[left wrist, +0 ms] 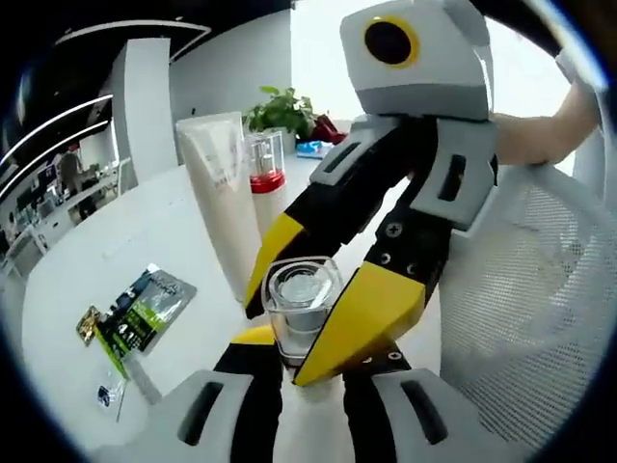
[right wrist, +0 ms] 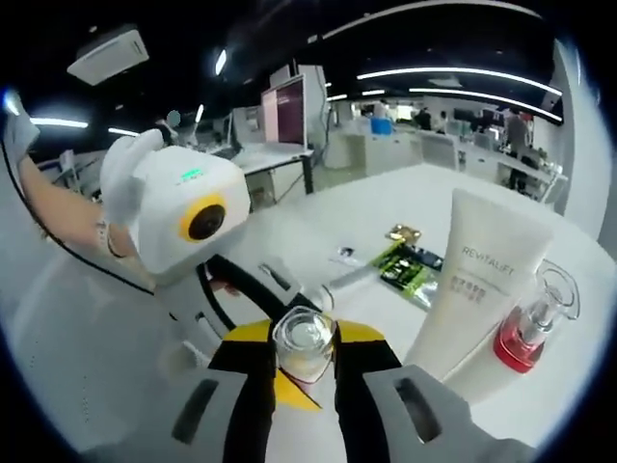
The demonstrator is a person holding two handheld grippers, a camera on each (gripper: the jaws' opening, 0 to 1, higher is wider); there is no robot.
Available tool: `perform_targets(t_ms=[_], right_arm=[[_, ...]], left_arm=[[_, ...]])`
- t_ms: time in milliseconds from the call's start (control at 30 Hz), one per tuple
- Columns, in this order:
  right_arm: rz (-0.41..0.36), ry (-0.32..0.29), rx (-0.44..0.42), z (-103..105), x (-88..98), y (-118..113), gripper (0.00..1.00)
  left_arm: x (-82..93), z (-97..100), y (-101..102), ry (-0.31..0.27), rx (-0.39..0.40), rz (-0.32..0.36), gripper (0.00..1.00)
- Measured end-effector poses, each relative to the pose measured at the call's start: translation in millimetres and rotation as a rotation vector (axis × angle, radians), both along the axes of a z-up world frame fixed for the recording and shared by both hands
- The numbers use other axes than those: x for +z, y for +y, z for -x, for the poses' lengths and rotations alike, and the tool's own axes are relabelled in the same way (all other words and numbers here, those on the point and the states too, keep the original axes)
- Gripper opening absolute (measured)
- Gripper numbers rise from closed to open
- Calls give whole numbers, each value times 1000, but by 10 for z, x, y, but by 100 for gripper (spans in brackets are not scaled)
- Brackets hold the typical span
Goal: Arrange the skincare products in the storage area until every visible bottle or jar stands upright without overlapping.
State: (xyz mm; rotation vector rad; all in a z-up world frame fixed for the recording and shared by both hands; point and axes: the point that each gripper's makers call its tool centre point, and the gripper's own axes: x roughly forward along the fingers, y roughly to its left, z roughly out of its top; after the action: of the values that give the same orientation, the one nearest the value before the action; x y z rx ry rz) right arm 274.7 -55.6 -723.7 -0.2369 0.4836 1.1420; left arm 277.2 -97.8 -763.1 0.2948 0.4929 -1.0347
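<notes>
A: Left gripper view: what sits between the left tongs?

B: A small clear jar, upright on the white desk. The right tongs come in from the far side, their yellow tips pressed to either side of the jar. The left tongs' own black jaws flank its base from below; whether they press on it cannot be told.

A: And in the right gripper view?

B: The same jar stands between the right tongs, clenched on it, with the left tongs reaching in just beyond. Two tools on one jar probably serve to steady it while it is set upright.

A: Where are the other products?

B: Beside the tongs, to the jar's right in this view, a white tube stands on its cap, touching or nearly touching a red-based pump bottle behind it. Both appear upright. A green sachet lies flat, further out on the desk, well apart from the tongs.

A: Remaining work?

B: Likely releasing the jar clear of the tube.
</notes>
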Motion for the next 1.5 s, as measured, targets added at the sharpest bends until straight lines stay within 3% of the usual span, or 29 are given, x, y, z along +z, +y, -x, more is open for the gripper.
perform_targets(t_ms=[133,233,400,533,767,967,1233,1300,1367,1500], right_arm=[[-8,10,-17,-23,11,-6,22],[3,7,-38,-64,13,-46,22],[42,-10,-60,-112,-30,-122,22],[64,-11,-50,-99,-87,-118,23],[69,-26,-32,-77,-79,-99,23],[69,-26,-34,-120,-59,-145,24],[38,36,13,-45,18,-192,32],[18,103,69,105,27,-179,34],[33,95,60,107,5,-212,35],[148,65,82,145,-153,-291,35]], left_arm=[[-3,-15,21,0,12,-4,20],[-122,6,67,7,0,-60,27],[-177,-2,101,5,1,-98,26],[-169,-17,112,40,27,-73,27],[-146,35,61,50,25,-70,27],[-195,16,109,46,26,-112,27],[-234,7,148,52,28,-134,25],[-254,26,159,64,24,-141,25],[-284,39,173,78,25,-152,23],[-300,92,184,138,33,-163,11]])
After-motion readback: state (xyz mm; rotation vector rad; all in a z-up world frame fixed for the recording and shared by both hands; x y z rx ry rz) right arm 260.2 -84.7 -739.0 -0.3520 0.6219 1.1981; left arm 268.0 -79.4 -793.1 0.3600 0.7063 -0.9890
